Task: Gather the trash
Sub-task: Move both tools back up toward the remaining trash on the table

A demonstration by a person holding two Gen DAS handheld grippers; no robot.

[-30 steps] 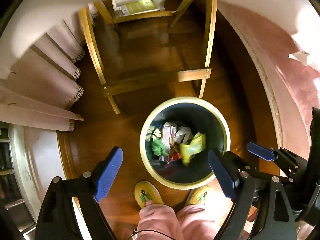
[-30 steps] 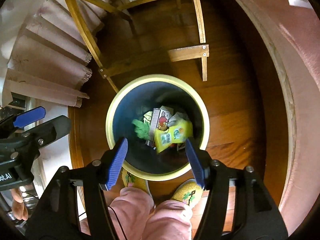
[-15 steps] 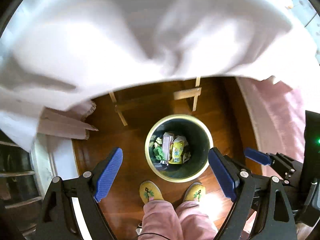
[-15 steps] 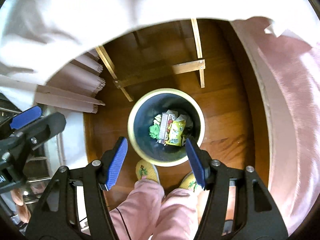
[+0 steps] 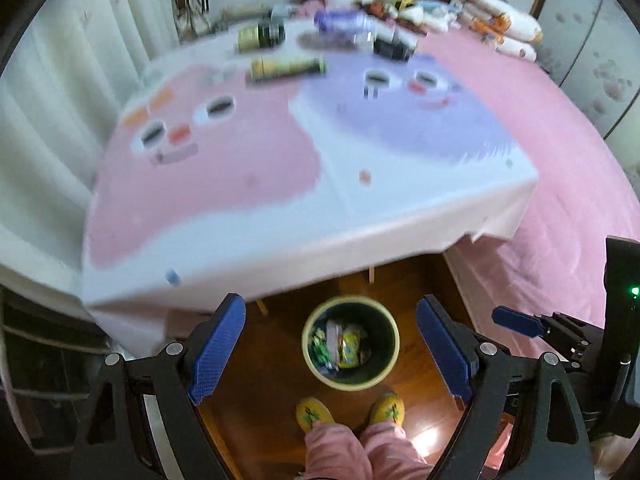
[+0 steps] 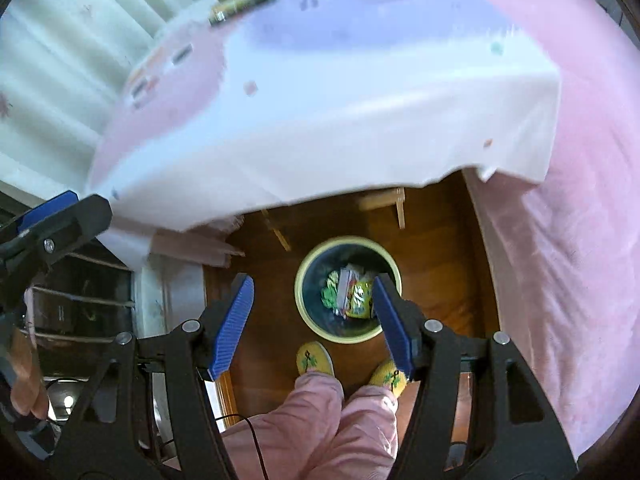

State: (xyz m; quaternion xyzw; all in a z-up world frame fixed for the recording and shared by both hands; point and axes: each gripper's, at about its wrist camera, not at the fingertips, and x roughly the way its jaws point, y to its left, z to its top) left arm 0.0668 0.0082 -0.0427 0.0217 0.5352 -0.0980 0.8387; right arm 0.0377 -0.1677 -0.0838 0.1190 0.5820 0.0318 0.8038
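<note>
Left wrist view: cloth-covered table, blurred bottles, pink bed alongside.

Left claw: black angular frame, silver round screws at the joints, two blue ribbed pads on the inner faces. Right claw is built the same, black with blue ribbed pads; a thin black cable trails below it. The person wears pink trousers and yellow slippers with a green embroidered motif.
</note>
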